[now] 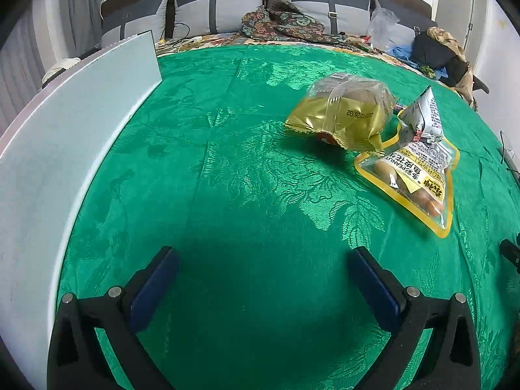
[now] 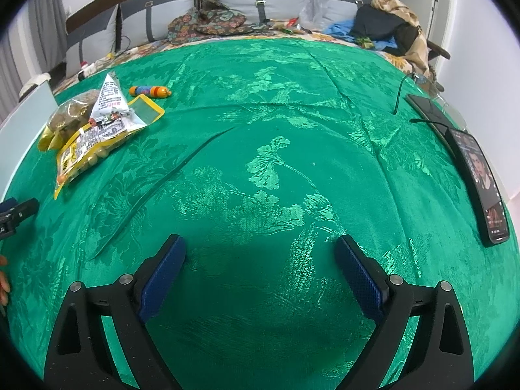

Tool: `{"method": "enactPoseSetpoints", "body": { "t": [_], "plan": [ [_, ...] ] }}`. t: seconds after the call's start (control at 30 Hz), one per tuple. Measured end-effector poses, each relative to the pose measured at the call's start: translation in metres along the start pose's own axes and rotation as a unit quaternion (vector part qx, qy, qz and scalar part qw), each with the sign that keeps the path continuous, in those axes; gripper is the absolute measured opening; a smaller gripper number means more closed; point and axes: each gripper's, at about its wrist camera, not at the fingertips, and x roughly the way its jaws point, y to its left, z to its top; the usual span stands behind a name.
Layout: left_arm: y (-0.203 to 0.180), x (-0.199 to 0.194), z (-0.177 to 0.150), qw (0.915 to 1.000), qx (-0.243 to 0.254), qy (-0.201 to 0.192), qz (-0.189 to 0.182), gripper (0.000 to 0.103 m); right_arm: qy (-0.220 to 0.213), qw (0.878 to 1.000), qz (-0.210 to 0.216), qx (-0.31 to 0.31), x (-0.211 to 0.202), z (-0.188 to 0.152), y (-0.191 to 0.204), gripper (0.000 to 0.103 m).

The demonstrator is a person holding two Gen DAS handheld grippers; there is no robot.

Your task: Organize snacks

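The left gripper [image 1: 263, 256] and the right gripper [image 2: 260, 243] both hang over bare cloth with their jaws spread wide and nothing between them. Under them lies a green tablecloth [image 2: 276, 162] with a woven leaf pattern and a long crease. A white board [image 1: 65, 123] runs along the cloth's left edge. Farther out, the snacks sit in a small heap near that board: a yellow-edged peanut bag [image 1: 419, 182], a gold bag [image 1: 341, 113] touching it, and a white triangular packet [image 1: 425, 113] leaning on both. An orange sausage stick [image 2: 149, 91] lies just beyond the heap, apart from it. On the right edge lie two phones [image 2: 481, 175], one with its screen lit. Behind the cloth stand grey cushions [image 1: 227, 6], with patterned fabric [image 1: 282, 22], a clear plastic bag [image 1: 383, 26] and a pile of dark clothes [image 1: 438, 52].
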Motion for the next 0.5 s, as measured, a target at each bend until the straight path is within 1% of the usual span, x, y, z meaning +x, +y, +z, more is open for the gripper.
{"method": "enactPoseSetpoints", "body": {
  "t": [0.27,0.33,0.4,0.5],
  "plan": [
    [-0.0001,0.0,-0.0001,1.0,0.001,0.0,0.0,0.103,0.0,1.0,0.0,0.0,-0.0001,-0.0002,0.0003,0.096],
    [-0.0003,0.0015,0.0022,0.9997,0.021,0.001,-0.009,0.103,0.0,1.0,0.0,0.0,-0.0004,-0.0002,0.0,0.096],
    [0.0032,0.003,0.0042,0.9988,0.042,0.002,-0.027,0.103,0.0,1.0,0.0,0.0,-0.0005,-0.0001,-0.0001,0.096],
    [0.0048,0.0024,0.0046,0.9987,0.042,0.002,-0.028,0.103,0.0,1.0,0.0,0.0,-0.0006,-0.0002,-0.0001,0.096]
  ]
}}
